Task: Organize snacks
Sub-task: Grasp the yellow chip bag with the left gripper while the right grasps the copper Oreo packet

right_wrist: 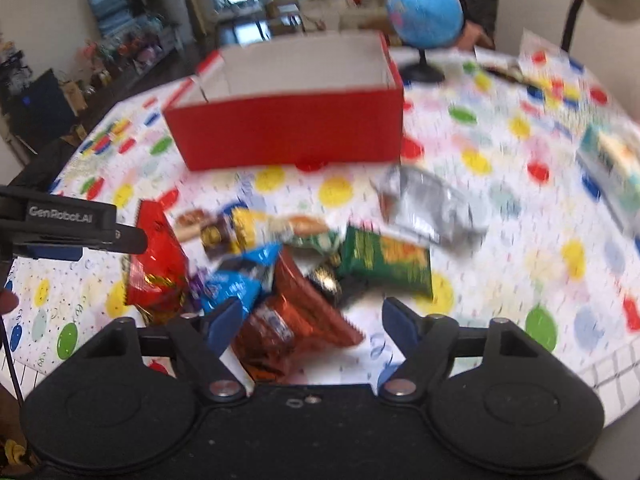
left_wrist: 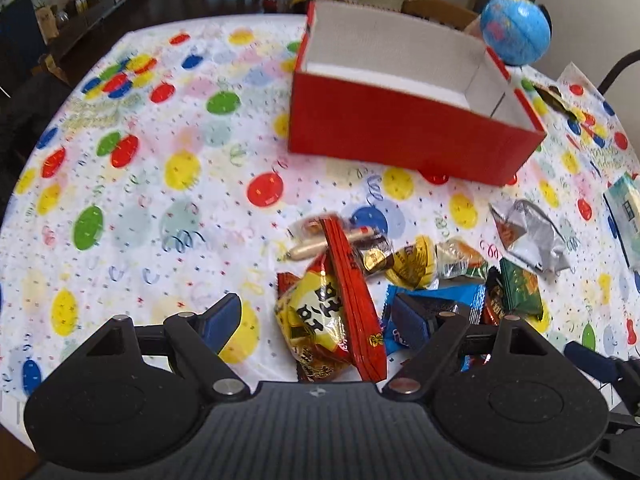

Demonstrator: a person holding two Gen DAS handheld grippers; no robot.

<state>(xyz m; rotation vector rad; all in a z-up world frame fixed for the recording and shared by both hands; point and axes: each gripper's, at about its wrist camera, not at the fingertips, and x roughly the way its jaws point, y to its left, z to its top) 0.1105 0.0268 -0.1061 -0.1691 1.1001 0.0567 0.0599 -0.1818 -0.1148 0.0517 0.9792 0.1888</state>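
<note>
An open red box (left_wrist: 404,136) with a white inside stands on the table beyond a heap of snack packets; it also shows in the right wrist view (right_wrist: 288,132). My left gripper (left_wrist: 320,320) is open, its jaws on either side of a yellow packet (left_wrist: 312,312) and a long red packet (left_wrist: 352,296). My right gripper (right_wrist: 312,320) is open above an orange-red packet (right_wrist: 292,312), with a blue packet (right_wrist: 232,280) and a green packet (right_wrist: 384,260) close by. A crumpled silver wrapper (right_wrist: 428,204) lies to the right; it also shows in the left wrist view (left_wrist: 528,232).
A table covered with a balloon-print cloth (left_wrist: 160,184) holds everything. A blue globe (right_wrist: 424,12) stands behind the box. A pale blue-green box (right_wrist: 612,164) lies at the right edge. The left gripper's side (right_wrist: 68,228) shows at the left in the right wrist view.
</note>
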